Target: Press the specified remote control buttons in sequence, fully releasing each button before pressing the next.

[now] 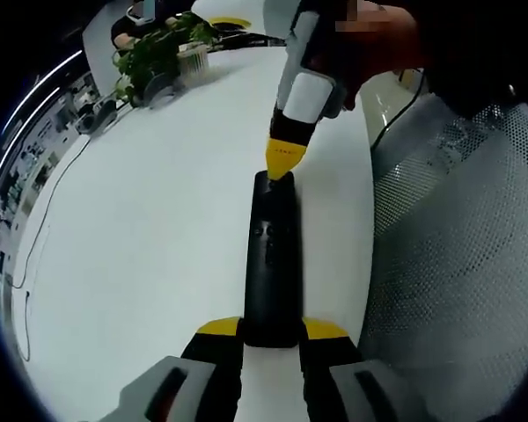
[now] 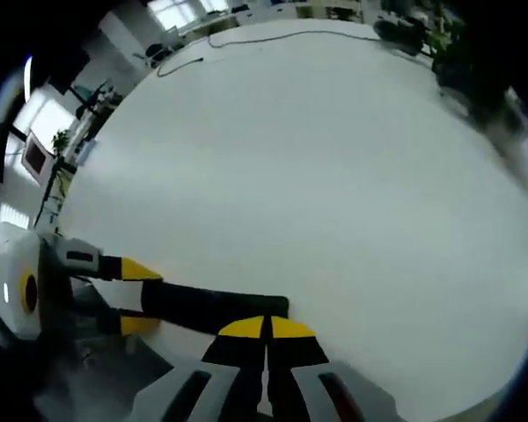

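You have the remote control [image 1: 273, 268] lying flat on the white table [image 1: 150, 229], long axis running away from you in the left gripper view, close to the table's right edge where a mesh chair back [image 1: 475, 264] stands just beside it. Your left gripper [image 1: 273, 332] is clamped on the near end of the remote, one yellow tip on each side of the black body, so it is steadied and should not skid when pushed. Your right gripper [image 1: 284, 163] comes in from the far side with its two tips brought together into a single point, and that point sits on the far end of the remote's top face, touching or all but touching it. In the right gripper view the same closed tips [image 2: 266, 332] rest over the end of the dark remote [image 2: 207, 308], with your left gripper [image 2: 128, 294] holding the other end at the left. So you appear to be in the middle of one press (which button in the sequence, the pictures cannot tell, and no display shows any result). What looks done is the set-up: remote held, pointer placed. What is left, as far as can be judged, is lifting fully clear of this button, then moving nearer along the body to the small round buttons [image 1: 264, 242] at its middle if those are called for. A potted plant [image 1: 163, 48] stands far off at the table's far end, well apart from your work.
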